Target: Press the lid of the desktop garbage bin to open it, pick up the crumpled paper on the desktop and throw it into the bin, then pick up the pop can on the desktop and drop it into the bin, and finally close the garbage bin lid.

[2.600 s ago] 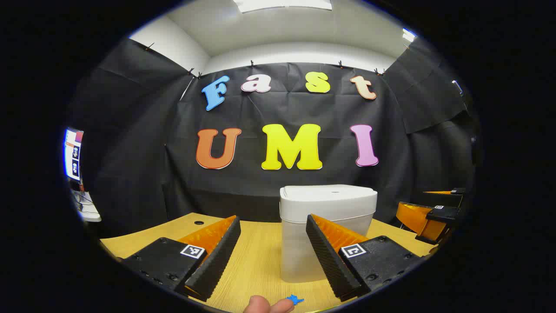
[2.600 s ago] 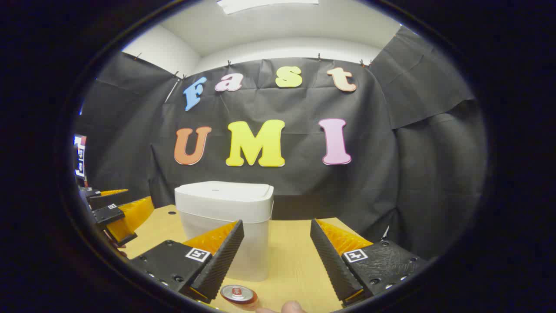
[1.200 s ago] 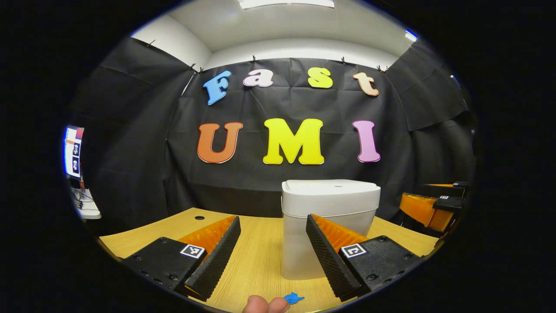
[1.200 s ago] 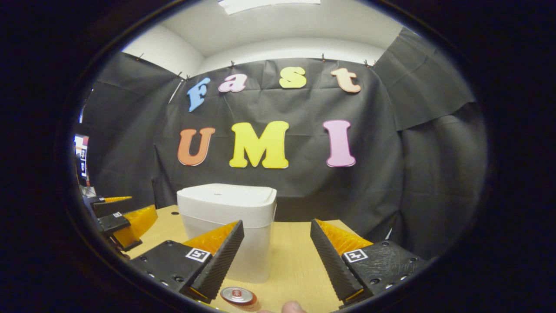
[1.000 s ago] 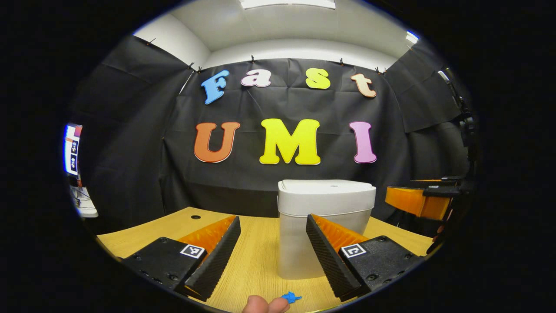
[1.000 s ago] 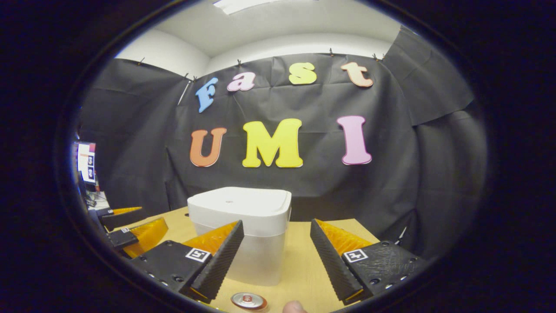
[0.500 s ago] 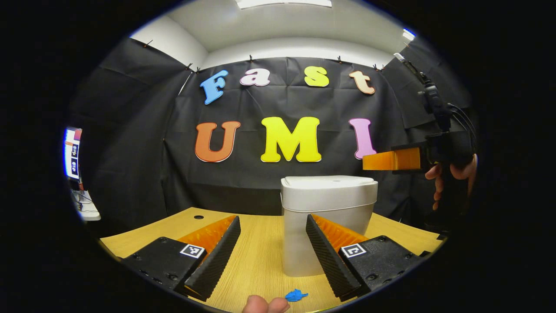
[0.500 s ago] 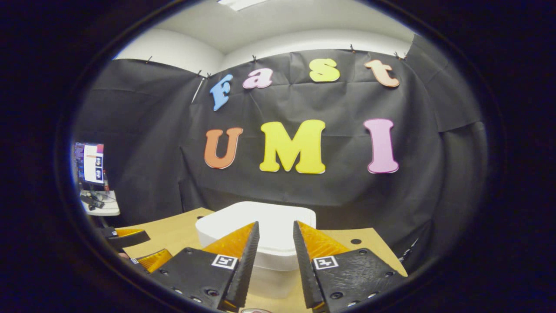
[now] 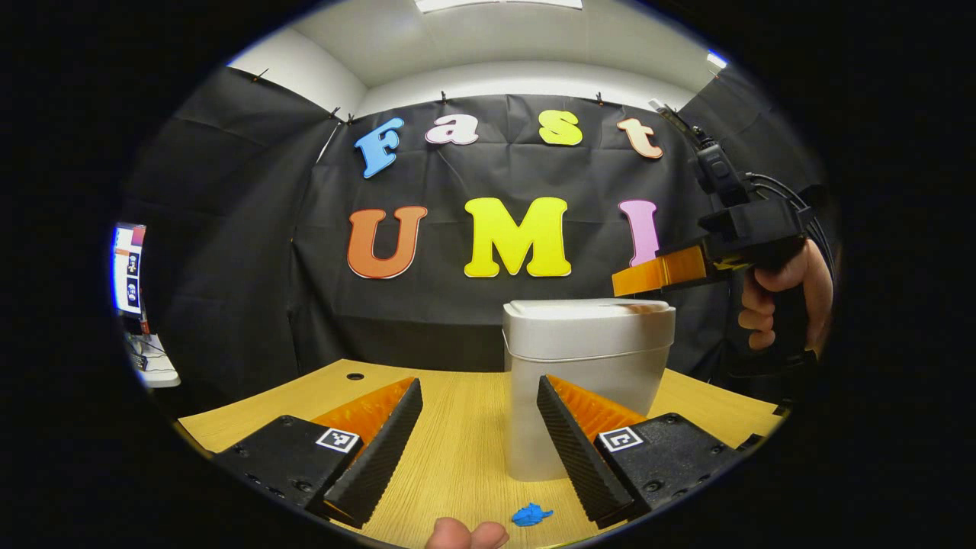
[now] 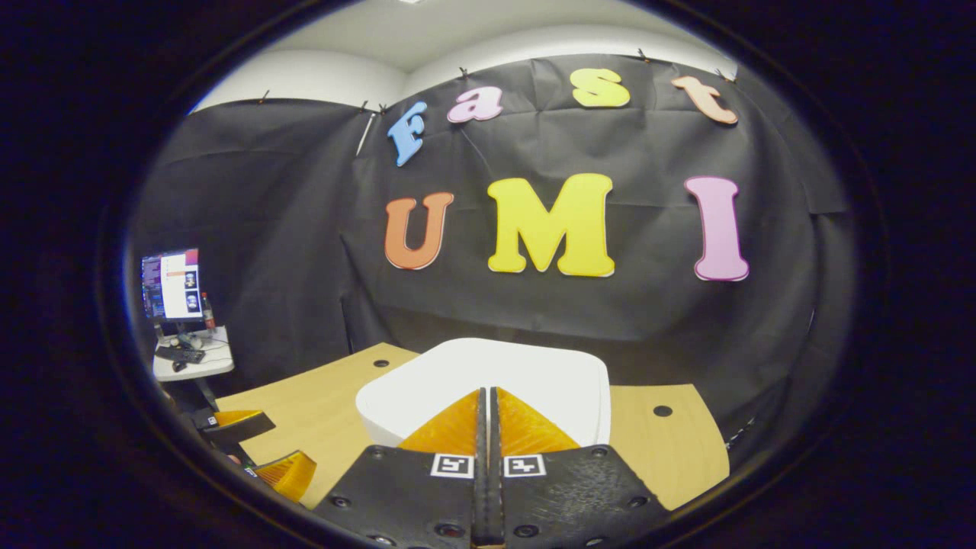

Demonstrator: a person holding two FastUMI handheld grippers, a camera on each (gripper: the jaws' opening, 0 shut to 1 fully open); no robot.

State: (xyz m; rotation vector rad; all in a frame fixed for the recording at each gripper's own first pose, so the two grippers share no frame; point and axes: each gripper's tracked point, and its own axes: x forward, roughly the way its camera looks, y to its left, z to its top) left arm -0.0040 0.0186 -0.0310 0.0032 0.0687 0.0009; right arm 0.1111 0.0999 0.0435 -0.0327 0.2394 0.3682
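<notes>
In the left gripper view, the left gripper point(image 9: 479, 427) hangs low over the desk point(image 9: 450, 450) with its fingers spread wide and nothing between them. The garbage bin point(image 9: 583, 381) stands toward the desk's far edge, its lid point(image 9: 589, 308) down. The right gripper point(image 9: 619, 284), held by a hand point(image 9: 778, 293), hovers just above the lid's right side. A small blue scrap point(image 9: 531, 514) lies at the desk's near edge.

In the right gripper view, the right gripper point(image 10: 486, 396) has its fingers pressed together, empty, pointing down over the white lid point(image 10: 496, 377). The left gripper point(image 10: 252, 450) sits by the desk's left edge.

The step in hand looks like the lid press. Next, the closed tips should push straight down on the lid.
</notes>
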